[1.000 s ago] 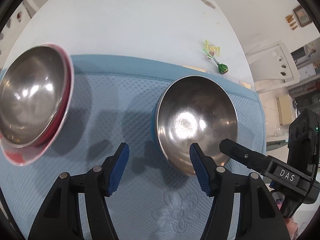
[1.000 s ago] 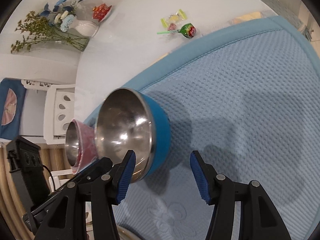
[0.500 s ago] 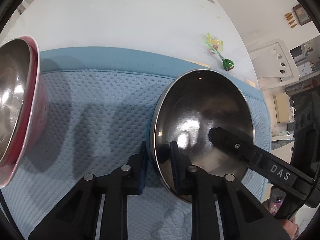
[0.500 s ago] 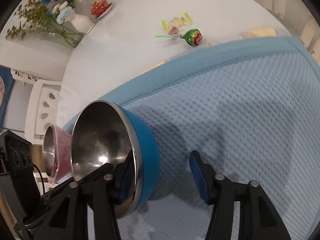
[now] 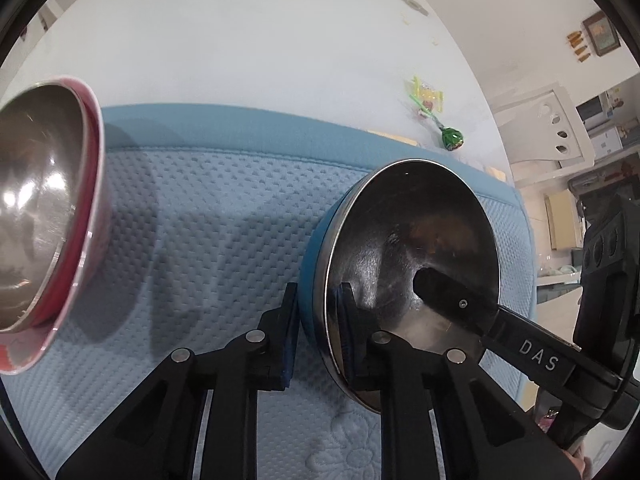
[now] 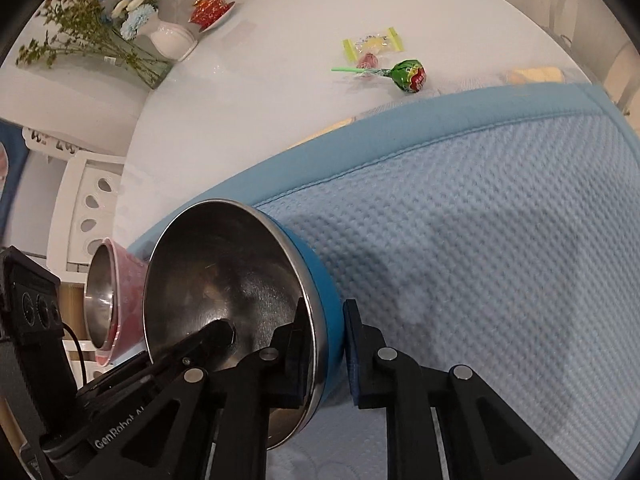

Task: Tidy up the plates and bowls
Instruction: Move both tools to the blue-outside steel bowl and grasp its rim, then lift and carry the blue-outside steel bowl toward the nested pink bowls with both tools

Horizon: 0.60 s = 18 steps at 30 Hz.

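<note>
A blue bowl with a steel inside (image 5: 416, 240) is tilted on a light blue mat (image 5: 208, 216). My left gripper (image 5: 316, 332) is shut on its near rim, one pad outside, one inside. My right gripper (image 6: 324, 352) is shut on the opposite rim of the same blue bowl (image 6: 224, 272); one of its fingers (image 5: 448, 292) shows inside the bowl in the left wrist view. A red bowl with a steel inside (image 5: 40, 208) stands on a plate at the mat's left, also in the right wrist view (image 6: 116, 296).
The mat (image 6: 480, 240) lies on a white table (image 5: 260, 40). Beyond it lie a green lollipop (image 6: 408, 76) and wrapped candies (image 6: 372, 44). A white vase of flowers (image 6: 172, 40) and a small dish stand at the far side. A white chair (image 6: 88, 204) stands by the table.
Both grippers have closed on the blue bowl's rim, the left first, then the right. The bowl has tipped up from lying flat on the mat.
</note>
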Available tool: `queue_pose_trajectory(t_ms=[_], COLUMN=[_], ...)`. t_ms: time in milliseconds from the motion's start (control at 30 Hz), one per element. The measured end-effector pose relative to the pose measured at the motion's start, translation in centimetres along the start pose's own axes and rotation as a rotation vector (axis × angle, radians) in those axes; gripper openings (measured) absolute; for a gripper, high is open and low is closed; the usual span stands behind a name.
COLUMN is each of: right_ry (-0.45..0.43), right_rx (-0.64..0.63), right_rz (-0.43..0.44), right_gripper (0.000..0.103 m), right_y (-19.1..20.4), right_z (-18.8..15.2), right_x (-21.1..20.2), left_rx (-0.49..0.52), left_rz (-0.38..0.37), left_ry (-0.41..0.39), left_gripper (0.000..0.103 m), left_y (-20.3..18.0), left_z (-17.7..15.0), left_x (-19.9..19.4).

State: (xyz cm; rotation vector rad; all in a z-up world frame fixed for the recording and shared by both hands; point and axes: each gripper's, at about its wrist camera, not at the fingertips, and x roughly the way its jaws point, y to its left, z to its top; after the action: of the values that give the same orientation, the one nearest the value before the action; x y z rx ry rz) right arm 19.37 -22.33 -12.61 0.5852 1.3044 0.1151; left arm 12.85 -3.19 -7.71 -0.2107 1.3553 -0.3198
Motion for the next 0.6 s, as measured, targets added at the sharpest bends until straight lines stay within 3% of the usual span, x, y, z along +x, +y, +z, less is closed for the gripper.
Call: queue_pose_trajectory(t_ms=[600], right_ry=[-0.028], right_rx=[-0.023], right_rz=[0.011], right_gripper=[0.014], right_y=[1.8], right_z=[-1.0], right_x=[-4.1], left_rx=[0.017], left_rz=[-0.006], left_ry=[-0.044], left_gripper=[0.015], left_y=[-0.4], left_z=[-0.2], left_x=[-3.5])
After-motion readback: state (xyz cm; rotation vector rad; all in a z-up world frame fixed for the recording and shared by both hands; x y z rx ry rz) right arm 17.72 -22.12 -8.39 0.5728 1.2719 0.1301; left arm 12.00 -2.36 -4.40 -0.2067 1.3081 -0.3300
